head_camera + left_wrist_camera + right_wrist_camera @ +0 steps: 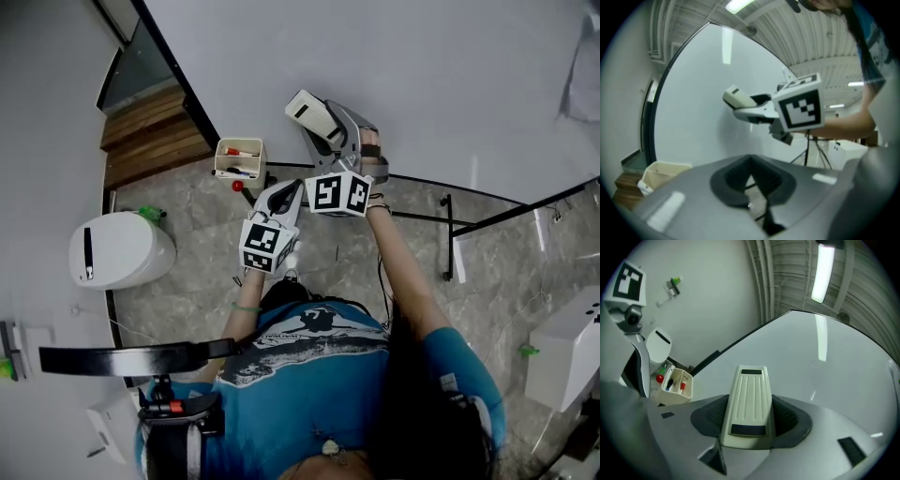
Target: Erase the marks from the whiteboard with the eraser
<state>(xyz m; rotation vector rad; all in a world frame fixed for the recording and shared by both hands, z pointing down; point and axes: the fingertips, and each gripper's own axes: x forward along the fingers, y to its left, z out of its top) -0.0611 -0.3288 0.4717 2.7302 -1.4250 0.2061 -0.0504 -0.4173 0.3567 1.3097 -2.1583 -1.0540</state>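
The whiteboard (422, 84) fills the top of the head view, and I see no marks on the part that shows. My right gripper (330, 131) is shut on the cream eraser (309, 110), which points toward the board. In the right gripper view the eraser (747, 399) sits lengthwise between the dark pads, with the board (820, 376) just beyond it. My left gripper (281, 199) hangs lower and to the left, shut with nothing in it. The left gripper view shows the eraser (737, 97) close to the board (698, 103).
A cream tray (239, 157) with markers hangs at the board's lower left corner. A white lidded bin (117, 248) stands on the floor at left, beside wooden steps (150, 131). Black stand legs (450, 225) cross the floor at right, near a white box (562, 352).
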